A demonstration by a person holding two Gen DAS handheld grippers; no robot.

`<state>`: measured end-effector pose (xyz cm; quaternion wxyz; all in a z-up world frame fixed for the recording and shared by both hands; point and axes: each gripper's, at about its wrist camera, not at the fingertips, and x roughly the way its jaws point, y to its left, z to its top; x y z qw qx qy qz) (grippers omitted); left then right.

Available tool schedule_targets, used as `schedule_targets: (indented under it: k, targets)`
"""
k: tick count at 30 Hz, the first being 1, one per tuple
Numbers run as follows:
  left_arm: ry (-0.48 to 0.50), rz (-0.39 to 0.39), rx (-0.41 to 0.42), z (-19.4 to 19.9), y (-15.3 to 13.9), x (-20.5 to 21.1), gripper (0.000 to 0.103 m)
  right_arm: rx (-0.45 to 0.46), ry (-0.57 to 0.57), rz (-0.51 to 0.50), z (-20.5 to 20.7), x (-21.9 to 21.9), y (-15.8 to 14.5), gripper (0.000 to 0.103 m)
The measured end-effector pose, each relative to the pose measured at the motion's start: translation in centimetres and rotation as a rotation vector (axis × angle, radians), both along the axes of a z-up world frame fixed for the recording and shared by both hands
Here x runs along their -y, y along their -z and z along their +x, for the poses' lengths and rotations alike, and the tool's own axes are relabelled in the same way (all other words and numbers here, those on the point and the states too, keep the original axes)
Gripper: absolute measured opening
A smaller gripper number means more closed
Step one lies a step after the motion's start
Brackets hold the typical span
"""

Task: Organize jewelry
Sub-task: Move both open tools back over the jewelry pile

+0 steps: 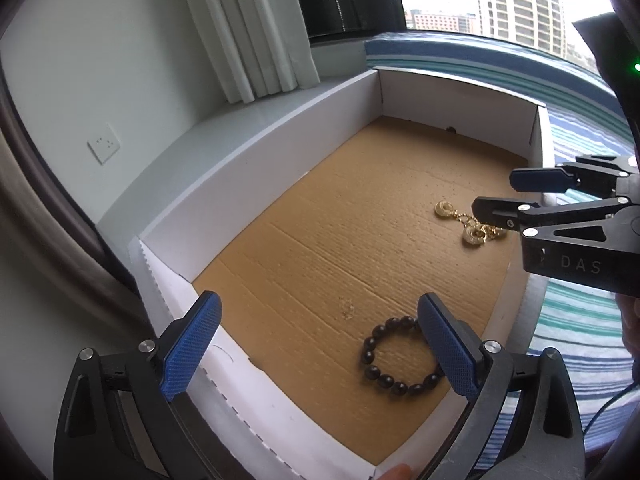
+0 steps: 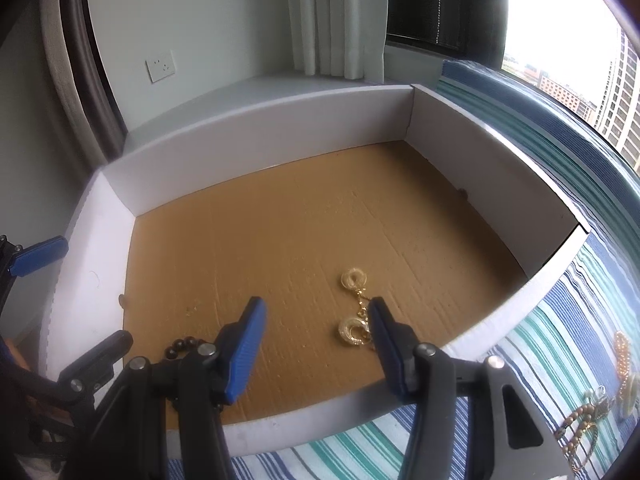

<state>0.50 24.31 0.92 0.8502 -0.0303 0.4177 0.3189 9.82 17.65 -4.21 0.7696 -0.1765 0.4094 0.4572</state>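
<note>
**Jewelry lying in an open cardboard box**

A shallow white-walled cardboard box (image 2: 256,120) with a brown corrugated floor sits on a blue, teal and white striped cloth (image 2: 552,344); the left gripper (image 1: 320,344) has its blue-padded fingers spread wide and holds nothing, a dark beaded bracelet (image 1: 400,356) lying on the box floor just beside its right finger; the right gripper (image 2: 316,344) stands partly open and empty above a pair of gold hoop earrings on a chain (image 2: 354,308) lying on the floor; more beaded jewelry (image 2: 592,412) rests on the cloth outside the box
</note>
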Motion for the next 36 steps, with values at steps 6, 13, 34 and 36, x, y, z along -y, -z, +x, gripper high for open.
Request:
schedule_targets:
  k: [6,13,34,36]
  targets:
    - [-0.024,0.008,0.253,-2.5,-4.1,2.3,0.102,0.056,0.082,0.128,-1.3,5.4,-3.6,0.076]
    - [0.254,-0.195,0.343,-0.9,-4.7,9.0,0.102,0.142,0.252,0.101,-3.3,15.7,-4.5,0.084]
    - [0.482,-0.341,-0.088,7.4,9.8,19.4,0.102,0.009,0.869,-0.150,-8.0,40.4,7.8,0.084]
    - [0.478,-0.323,-0.091,7.1,10.1,19.4,0.102,0.000,0.872,-0.149,-8.0,40.5,8.0,0.084]
